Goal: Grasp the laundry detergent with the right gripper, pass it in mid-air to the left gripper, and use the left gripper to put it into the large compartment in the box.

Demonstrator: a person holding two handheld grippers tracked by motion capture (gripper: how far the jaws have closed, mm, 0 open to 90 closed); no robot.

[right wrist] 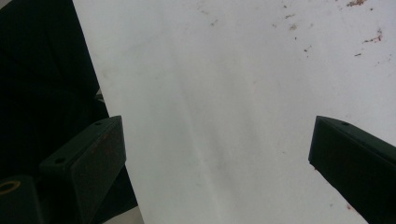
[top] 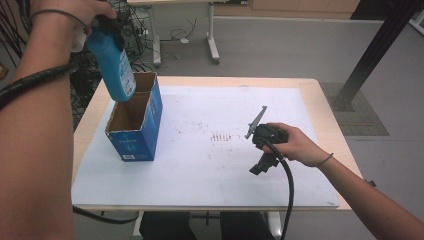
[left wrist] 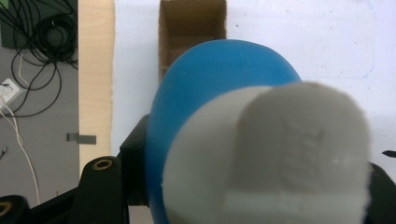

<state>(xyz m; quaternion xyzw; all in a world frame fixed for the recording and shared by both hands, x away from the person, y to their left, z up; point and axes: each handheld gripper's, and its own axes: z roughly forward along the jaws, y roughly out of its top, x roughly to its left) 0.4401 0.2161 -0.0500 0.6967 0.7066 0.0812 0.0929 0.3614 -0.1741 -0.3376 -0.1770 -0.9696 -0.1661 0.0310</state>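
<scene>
A blue bottle [top: 114, 65] with a white cap [left wrist: 280, 154] hangs upright from my left gripper [top: 106, 25], which is shut on its top end at the upper left of the high view. The bottle's base is level with the open top of a blue cardboard box [top: 135, 127] standing on the white mat [top: 200, 165]. In the left gripper view the bottle [left wrist: 219, 79] covers most of the box opening [left wrist: 192, 23]. My right gripper [top: 257, 167] rests low over the mat right of centre, and its jaws [right wrist: 217, 163] stand open with bare mat between them.
The box has a cardboard divider inside. A wooden table edge [top: 90, 107] runs along the mat's left side. Cables [left wrist: 37, 56] lie on the floor beyond it. Brown specks [top: 220, 136] mark the mat's middle. A black cable [top: 289, 190] trails from the right gripper.
</scene>
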